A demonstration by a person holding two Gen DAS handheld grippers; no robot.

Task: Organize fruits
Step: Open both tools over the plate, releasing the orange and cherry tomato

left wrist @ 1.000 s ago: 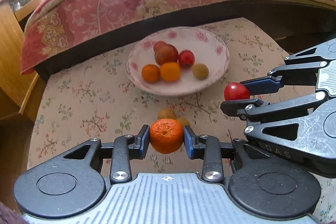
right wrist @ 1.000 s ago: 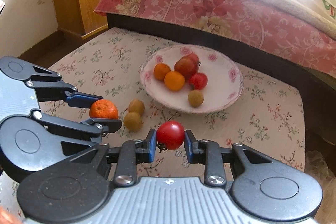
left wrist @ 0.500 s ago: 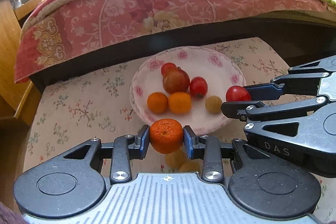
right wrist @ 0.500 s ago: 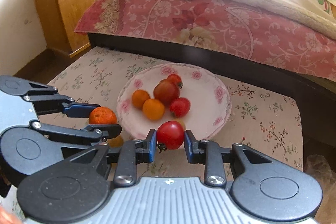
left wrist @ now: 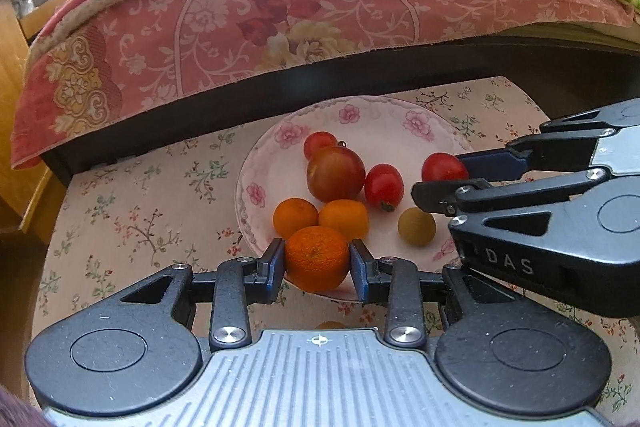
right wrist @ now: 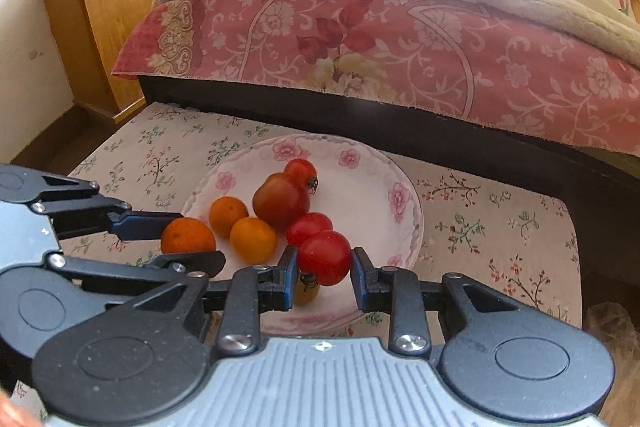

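1. flowery cloth (left wrist: 132,223) covers a low table beside a bed, and a pink flowered blanket (left wrist: 280,23) hangs over the bed's edge.
2. a wooden cabinet (right wrist: 120,7) stands past the table's far left corner.
3. a white plate (left wrist: 384,119) with pink flowers on its rim sits on the cloth, near the far edge by the bed.
4. on the plate lie a big dark red tomato (left wrist: 335,173), a small red tomato (left wrist: 319,143) behind it, another red tomato (left wrist: 383,186), two small oranges (left wrist: 295,217) side by side, and a little round brown fruit (left wrist: 416,227).
5. the left gripper (left wrist: 317,263) has its two fingers clamped on an orange (left wrist: 317,258). it holds the orange over the near rim of the plate, just in front of the two small oranges.
6. the right gripper (right wrist: 325,269) has its fingers clamped on a red tomato (right wrist: 324,257). the tomato hangs over the near right part of the plate, close above the other fruit.
7. the two grippers are side by side and very near each other.
8. one more orange-coloured fruit (left wrist: 330,325) peeks out on the cloth under the left gripper.
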